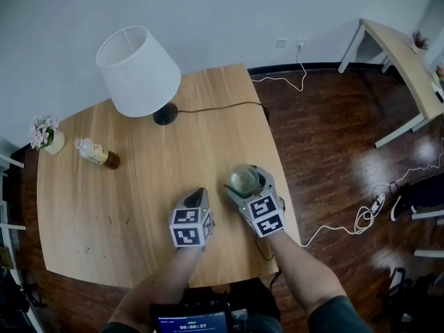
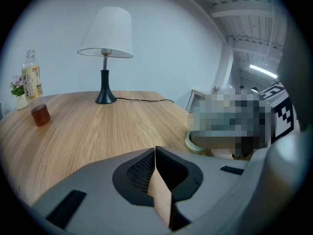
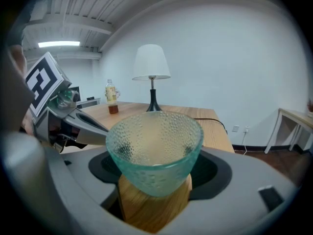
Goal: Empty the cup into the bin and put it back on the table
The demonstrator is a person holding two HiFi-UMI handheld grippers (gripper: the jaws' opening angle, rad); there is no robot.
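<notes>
A pale green dimpled glass cup (image 1: 243,179) (image 3: 154,148) is upright and looks empty. My right gripper (image 1: 243,175) (image 3: 154,168) is shut on it, with a pad pressing on each side. The cup is over the wooden table (image 1: 132,214), near its right front edge. In the left gripper view only a bit of the cup's rim (image 2: 194,144) shows beside a blurred patch. My left gripper (image 1: 198,194) (image 2: 155,153) is just left of the right one, low over the table. Its jaws are shut with nothing between them. I see no bin in any view.
A white-shaded lamp (image 1: 137,71) with a black base stands at the back of the table, its cord running right. A tea bottle (image 1: 96,152) and a small flower pot (image 1: 45,134) are at the far left. On the dark floor to the right are white cables (image 1: 361,217) and a light desk (image 1: 399,47).
</notes>
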